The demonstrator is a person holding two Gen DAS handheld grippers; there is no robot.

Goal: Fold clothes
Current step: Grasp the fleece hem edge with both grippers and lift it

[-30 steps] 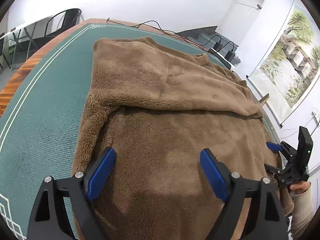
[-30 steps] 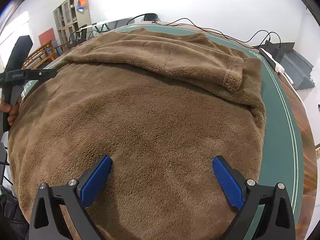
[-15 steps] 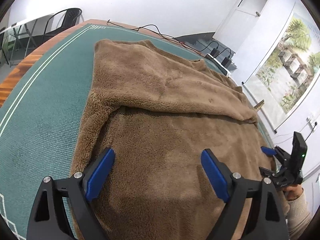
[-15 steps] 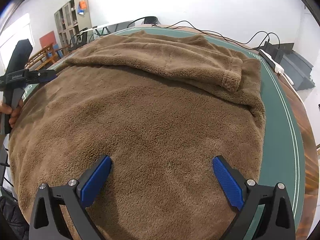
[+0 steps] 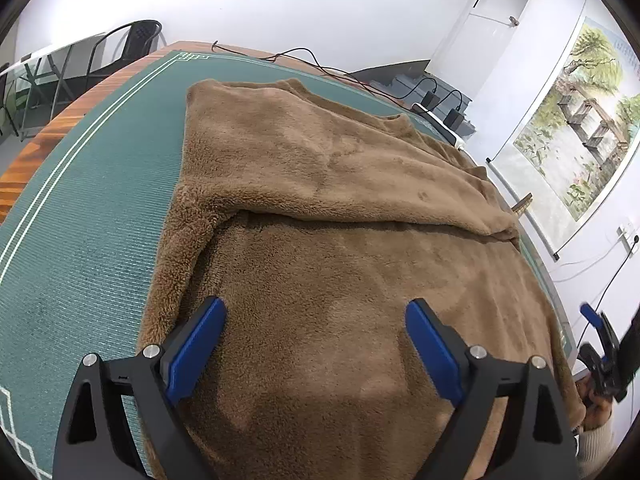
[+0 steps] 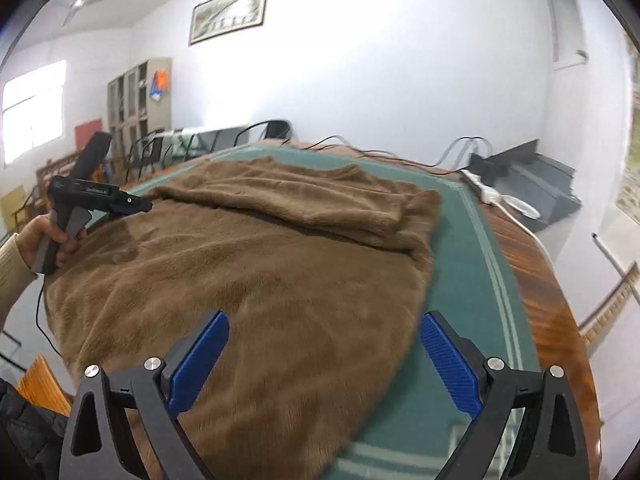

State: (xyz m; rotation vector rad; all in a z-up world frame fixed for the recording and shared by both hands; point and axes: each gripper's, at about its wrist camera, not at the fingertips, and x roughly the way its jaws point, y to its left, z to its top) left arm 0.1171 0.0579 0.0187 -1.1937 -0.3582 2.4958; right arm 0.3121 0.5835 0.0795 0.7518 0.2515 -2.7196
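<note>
A brown fleece garment (image 5: 320, 184) lies spread on the green table mat (image 5: 88, 216), with one part folded across its far half. My left gripper (image 5: 314, 312) hovers open just above the garment's near left portion, nothing between its blue pads. In the right wrist view the garment (image 6: 260, 248) fills the middle. My right gripper (image 6: 325, 322) is open above its near right edge, the left pad over fleece and the right pad over the mat (image 6: 472, 264). Each gripper shows in the other's view: right gripper (image 5: 600, 340), left gripper (image 6: 120, 202) held in a hand (image 6: 44, 236).
The wooden table rim (image 6: 556, 320) runs outside the mat. Cables (image 5: 304, 62) and a white power strip (image 6: 504, 200) lie at the far edge. Chairs (image 5: 132, 40) and a glass table stand beyond; a cabinet (image 6: 140, 96) is against the wall.
My right gripper has pulled back and tilted up, so more of the room shows and its right pad now hangs past the garment's edge. The left gripper has backed off slightly. Both stay open.
</note>
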